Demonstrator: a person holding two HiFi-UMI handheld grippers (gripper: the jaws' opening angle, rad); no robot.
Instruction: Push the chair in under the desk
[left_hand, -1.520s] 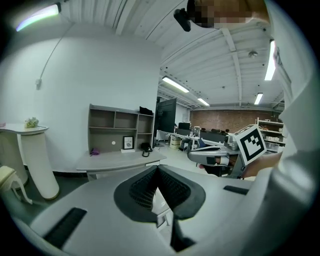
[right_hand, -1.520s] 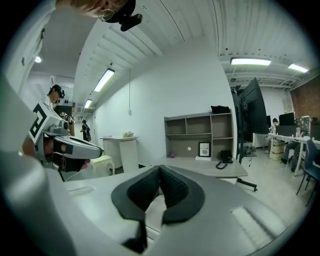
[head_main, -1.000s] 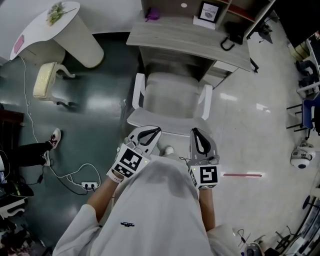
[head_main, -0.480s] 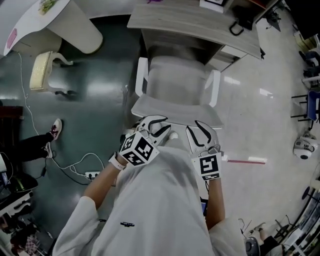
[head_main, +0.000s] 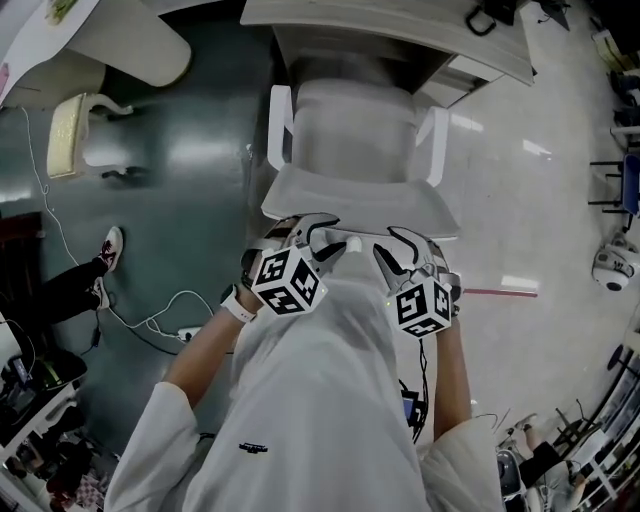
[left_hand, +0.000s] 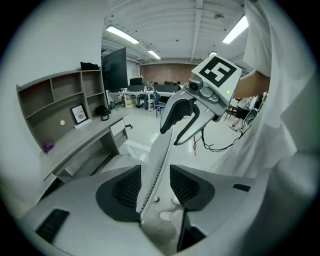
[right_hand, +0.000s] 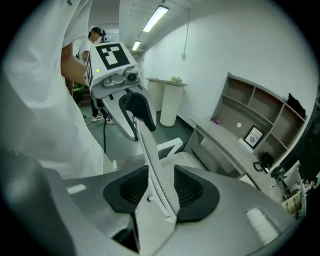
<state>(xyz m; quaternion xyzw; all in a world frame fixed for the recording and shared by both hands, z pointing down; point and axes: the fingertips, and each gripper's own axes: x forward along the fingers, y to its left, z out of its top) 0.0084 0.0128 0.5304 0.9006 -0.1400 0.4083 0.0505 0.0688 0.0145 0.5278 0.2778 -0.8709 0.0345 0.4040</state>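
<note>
Head view looks straight down on a white chair with a padded seat and two white armrests (head_main: 352, 140). It stands in the upper middle of the frame, and the seat's far end meets the near edge of a pale grey wooden desk (head_main: 400, 25) along the top. The chair's thin white backrest (head_main: 355, 205) lies across the centre of the frame, nearest the person's white shirt (head_main: 310, 400). The left gripper (head_main: 318, 232) sits at the backrest's top edge just left of centre and the right gripper (head_main: 405, 245) just right of centre, side by side. Dark green floor (head_main: 190, 180) fills the left of the frame and glossy pale floor (head_main: 520, 200) the right.

In the left gripper view the jaws stand wide, having just been opening. The backrest's edge runs up between the black ribbed pads, close beside the left-hand pad and clear of the other.

In the right gripper view the jaws also stand wide and have just been opening. The backrest's edge passes between the pads, and neither pad presses on it.
</note>
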